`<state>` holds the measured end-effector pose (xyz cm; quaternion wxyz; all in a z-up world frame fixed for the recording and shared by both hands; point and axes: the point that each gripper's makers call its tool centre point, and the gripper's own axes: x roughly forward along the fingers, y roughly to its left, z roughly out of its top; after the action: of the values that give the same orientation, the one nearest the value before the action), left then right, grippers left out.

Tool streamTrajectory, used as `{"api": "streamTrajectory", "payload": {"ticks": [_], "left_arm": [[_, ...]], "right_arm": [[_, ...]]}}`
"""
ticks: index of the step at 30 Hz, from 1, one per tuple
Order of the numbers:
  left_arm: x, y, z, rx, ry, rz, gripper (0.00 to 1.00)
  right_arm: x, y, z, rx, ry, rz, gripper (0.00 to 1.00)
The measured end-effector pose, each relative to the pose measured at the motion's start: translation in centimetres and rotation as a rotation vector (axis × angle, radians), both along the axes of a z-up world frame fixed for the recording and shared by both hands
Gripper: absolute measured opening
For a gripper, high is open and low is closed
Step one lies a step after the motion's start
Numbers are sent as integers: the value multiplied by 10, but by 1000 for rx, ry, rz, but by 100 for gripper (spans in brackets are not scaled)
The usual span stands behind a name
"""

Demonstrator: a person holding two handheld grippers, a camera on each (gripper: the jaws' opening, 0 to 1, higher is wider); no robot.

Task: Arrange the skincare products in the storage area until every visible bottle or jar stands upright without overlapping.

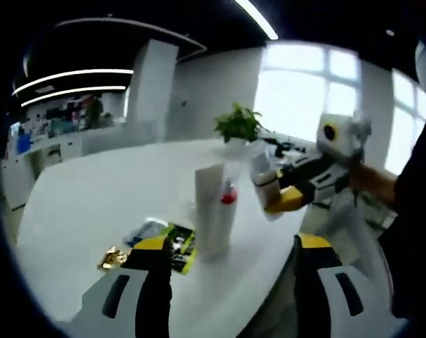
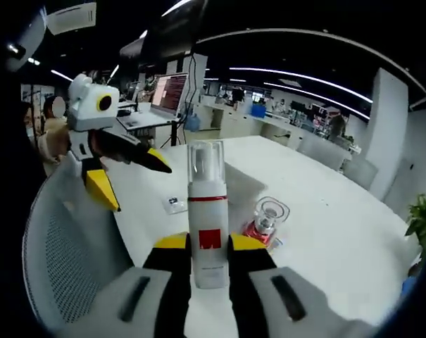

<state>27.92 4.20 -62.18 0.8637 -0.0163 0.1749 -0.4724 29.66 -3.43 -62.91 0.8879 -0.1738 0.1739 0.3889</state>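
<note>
My right gripper [image 2: 209,246] is shut on a white foam-pump bottle [image 2: 208,211] with a red band, a red square and a clear cap, held upright over the white table [image 2: 325,211]. Just right of it stands a small red perfume bottle [image 2: 263,220] with a clear cap. My left gripper [image 1: 232,246] is open with nothing between its jaws, near the table's edge. Ahead of it a tall white container [image 1: 209,201] stands upright beside the red-topped bottle [image 1: 228,193]. The right gripper [image 1: 279,190] enters from the right with the blurred pump bottle [image 1: 258,158]. In the right gripper view the left gripper [image 2: 132,176] hangs open at the left.
A green packet [image 1: 179,246] and a gold wrapper [image 1: 113,258] lie near the left jaw. A potted plant [image 1: 239,123] stands at the far table edge. A small flat packet [image 2: 174,204] lies on the table, a mesh chair back [image 2: 58,246] is at the near left, and a laptop [image 2: 169,91] is behind.
</note>
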Motion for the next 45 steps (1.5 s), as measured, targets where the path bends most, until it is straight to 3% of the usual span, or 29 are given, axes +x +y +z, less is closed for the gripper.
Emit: {"api": "streamTrajectory", "payload": {"ticks": [8,16,25,45], "left_arm": [[3,-16,16,-145,26,15,47],[13,-14,21,-219,43,62,21],[10,-25,12,-194,67,42,26],[16,-26,-2,-165,124,62,20]], "right_arm": [[-3,16,-6,6,5,12,18],[-5,29,-13,15,13,13,18],[-5,45,-15,33,17,30,18],[-8,61,-23,50,33,19,18]]}}
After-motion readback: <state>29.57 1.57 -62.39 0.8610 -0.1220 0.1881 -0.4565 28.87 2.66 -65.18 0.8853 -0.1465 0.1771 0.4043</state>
